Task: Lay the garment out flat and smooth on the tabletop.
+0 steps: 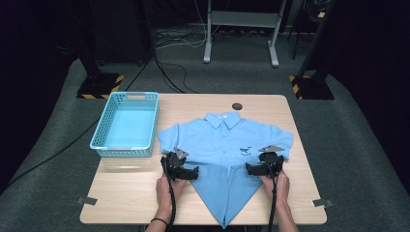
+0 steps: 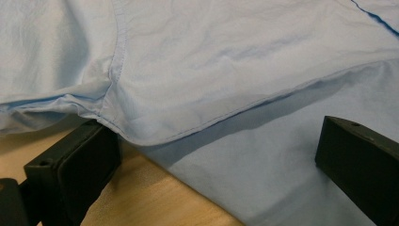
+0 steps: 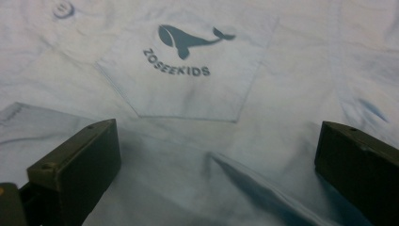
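Basket [image 1: 126,124] far left on the table [image 1: 125,193], light blue, nothing inside as far as visible. Presumably the end destination, so that step not done.

Shirt [image 1: 225,145] centre of the table, just right of the basket, collar away from the person, front face up, sleeves spread. Lower part already pulled in to a point hanging toward the near table edge; sides look tucked diagonally (could be a first fold, could be just how it lies).

Left tongs [image 1: 186,172] at the shirt's left edge below the sleeve, jaws apart, nothing clamped. Left gripper view: hem edge [image 2: 197,125] lifted a bit over the lower layer, one jaw on bare wood, other over cloth.

Right tongs [image 1: 257,169] at the right side, beside the chest pocket; also spread wide, gripping nothing. Right gripper view: whale logo [image 3: 188,40] and pocket straight ahead, a crease [image 3: 254,183] between the jaws.

Judgement: early to middle. Sleeves unfolded, body not folded up, nothing in the basket. Left: grab, fold sleeves and body, stow.
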